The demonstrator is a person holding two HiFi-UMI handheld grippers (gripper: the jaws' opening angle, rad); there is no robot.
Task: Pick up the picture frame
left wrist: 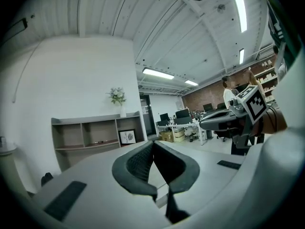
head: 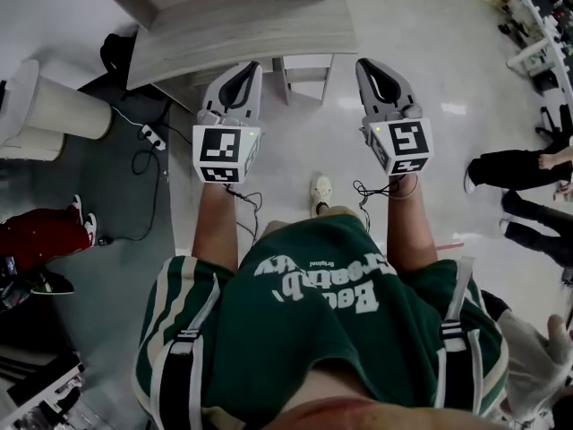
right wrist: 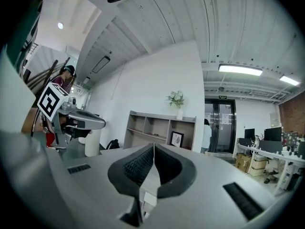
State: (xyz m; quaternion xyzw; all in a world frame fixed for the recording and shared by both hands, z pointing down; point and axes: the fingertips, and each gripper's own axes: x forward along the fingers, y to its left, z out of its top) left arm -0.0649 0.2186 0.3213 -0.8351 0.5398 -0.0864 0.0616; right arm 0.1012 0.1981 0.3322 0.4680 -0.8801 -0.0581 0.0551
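Note:
The picture frame (left wrist: 127,137) is small, dark-edged, with a white print. It stands in the lower right compartment of a grey shelf unit (left wrist: 86,128) against the white wall, and also shows in the right gripper view as the picture frame (right wrist: 177,139). My left gripper (head: 253,64) and right gripper (head: 364,62) are held side by side at waist height and point level toward the shelf unit (head: 242,25), still well short of it. In their own views the left gripper (left wrist: 153,142) and right gripper (right wrist: 153,146) have their pads touching, with nothing between them.
A vase of flowers (left wrist: 117,97) stands on the shelf top. A white cylinder (head: 54,110) and a floor cable (head: 148,137) lie to the left. Seated people's legs (head: 528,164) are at the right. Office desks (left wrist: 183,120) and a glass door (right wrist: 221,125) stand beyond.

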